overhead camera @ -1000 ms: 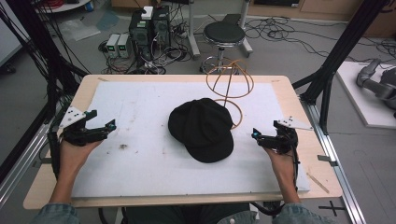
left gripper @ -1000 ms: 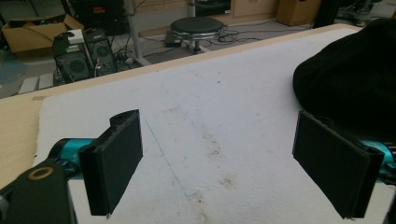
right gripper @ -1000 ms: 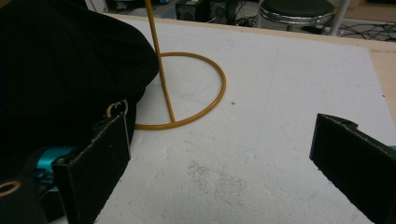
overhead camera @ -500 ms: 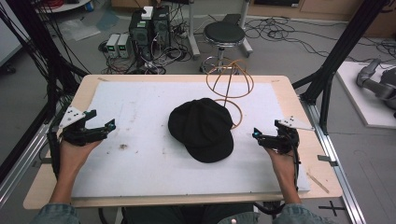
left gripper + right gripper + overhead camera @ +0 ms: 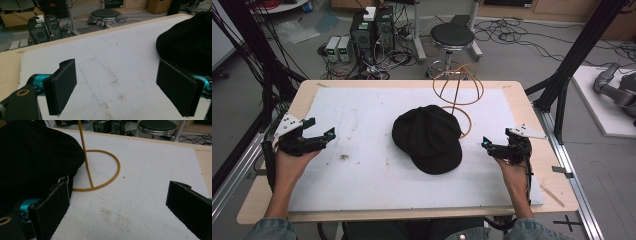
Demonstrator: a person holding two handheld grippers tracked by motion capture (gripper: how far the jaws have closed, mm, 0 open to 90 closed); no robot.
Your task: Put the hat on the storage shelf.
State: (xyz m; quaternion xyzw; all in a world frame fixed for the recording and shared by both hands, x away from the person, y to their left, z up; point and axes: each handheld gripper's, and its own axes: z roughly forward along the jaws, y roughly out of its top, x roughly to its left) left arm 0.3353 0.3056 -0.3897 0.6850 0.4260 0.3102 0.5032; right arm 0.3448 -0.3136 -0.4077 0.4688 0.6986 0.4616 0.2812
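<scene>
Surface: white mat (image 5: pixel 362 175) on wooden table (image 5: pixel 532 100), lab clutter behind.
Cap: black cap (image 5: pixel 428 137) lies mid-mat, against wire stand (image 5: pixel 458 91); I judge it awaits hanging.
Left gripper (image 5: pixel 328 135): jaws apart, empty, parked at the mat's left edge.
Right gripper (image 5: pixel 486 144): jaws apart, empty, just beside the cap.
Change: none I can see; both my hands sit as before.

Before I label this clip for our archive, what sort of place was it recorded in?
Most likely a robotics or data-collection lab. Desktop computers sit on the floor among loose cables, black frame struts surround the table, and a person holds a sensor-fitted gripper in each hand.
</scene>
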